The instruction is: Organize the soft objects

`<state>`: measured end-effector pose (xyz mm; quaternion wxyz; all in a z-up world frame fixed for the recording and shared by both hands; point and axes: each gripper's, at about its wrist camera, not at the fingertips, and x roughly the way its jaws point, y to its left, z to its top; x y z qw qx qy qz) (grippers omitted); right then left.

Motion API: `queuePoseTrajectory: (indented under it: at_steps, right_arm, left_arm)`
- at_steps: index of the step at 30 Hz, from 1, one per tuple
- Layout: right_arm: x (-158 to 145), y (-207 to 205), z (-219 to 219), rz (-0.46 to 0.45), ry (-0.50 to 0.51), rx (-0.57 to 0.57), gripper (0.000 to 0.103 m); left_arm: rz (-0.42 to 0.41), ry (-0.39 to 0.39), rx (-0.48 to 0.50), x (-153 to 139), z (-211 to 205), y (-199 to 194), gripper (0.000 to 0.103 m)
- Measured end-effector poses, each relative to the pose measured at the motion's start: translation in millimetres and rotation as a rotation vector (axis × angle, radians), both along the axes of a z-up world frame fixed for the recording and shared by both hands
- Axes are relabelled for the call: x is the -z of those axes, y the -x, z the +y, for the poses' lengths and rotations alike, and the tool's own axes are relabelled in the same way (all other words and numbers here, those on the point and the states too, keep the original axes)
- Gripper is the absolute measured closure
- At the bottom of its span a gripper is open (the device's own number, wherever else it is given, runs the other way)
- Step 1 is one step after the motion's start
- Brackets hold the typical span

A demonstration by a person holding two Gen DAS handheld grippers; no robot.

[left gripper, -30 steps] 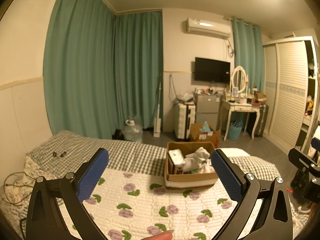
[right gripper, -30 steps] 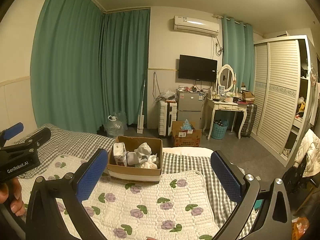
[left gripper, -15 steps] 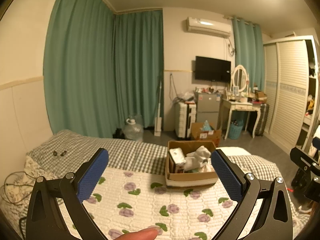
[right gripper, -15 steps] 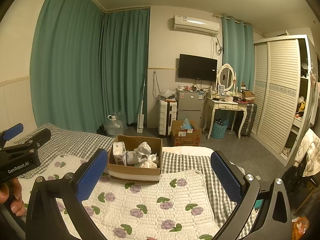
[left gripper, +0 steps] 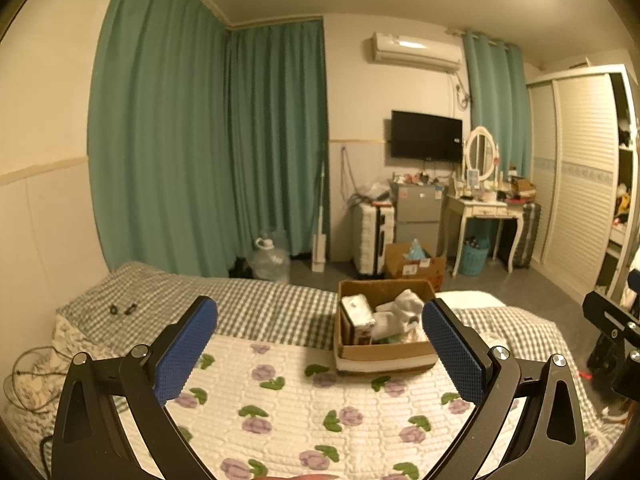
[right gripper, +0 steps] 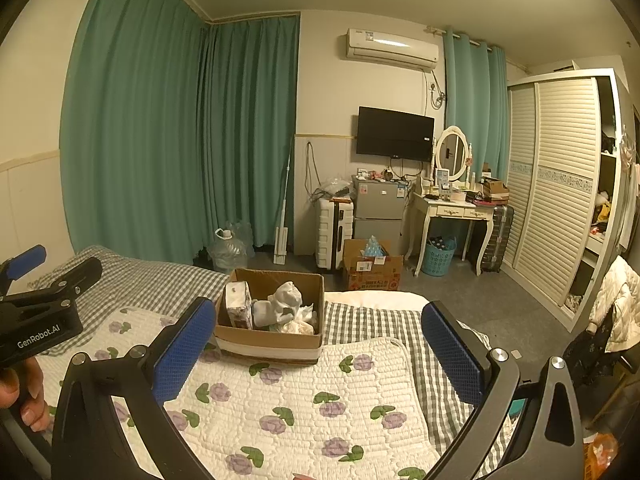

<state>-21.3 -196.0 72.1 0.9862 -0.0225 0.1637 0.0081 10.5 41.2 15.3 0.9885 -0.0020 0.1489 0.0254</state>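
Note:
A cardboard box (left gripper: 384, 350) (right gripper: 268, 338) stands on the bed, at the far edge of a white quilt with purple flowers (left gripper: 304, 408) (right gripper: 304, 408). In it lie a white plush toy (left gripper: 400, 306) (right gripper: 282, 304), a wrapped tissue pack (left gripper: 356, 316) (right gripper: 238, 308) and other pale soft things. My left gripper (left gripper: 320, 344) is open and empty above the quilt, short of the box. My right gripper (right gripper: 320, 346) is open and empty, also short of the box. The left gripper shows at the left edge of the right wrist view (right gripper: 36, 304).
A grey checked bedspread (left gripper: 256, 312) covers the bed beyond the quilt. Cables (left gripper: 28, 384) lie at the bed's left. Past the bed stand a water jug (right gripper: 228, 250), a suitcase (right gripper: 334, 232), a floor box (right gripper: 372, 270), a dressing table (right gripper: 456, 208) and a wardrobe (right gripper: 560, 188).
Both grippers have stayed almost still. The fingertip at the bottom edge of the left wrist view has slipped nearly out of sight.

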Motion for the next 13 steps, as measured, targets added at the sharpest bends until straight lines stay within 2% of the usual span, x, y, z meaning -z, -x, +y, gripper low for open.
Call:
queuePoseTrajectory:
  at_steps: [13]
  right_arm:
    - [4.8, 0.7, 0.6, 0.007, 0.001, 0.0, 0.0]
  left_arm:
    - [0.007, 0.005, 0.006, 2.8, -1.3, -0.8, 0.0]
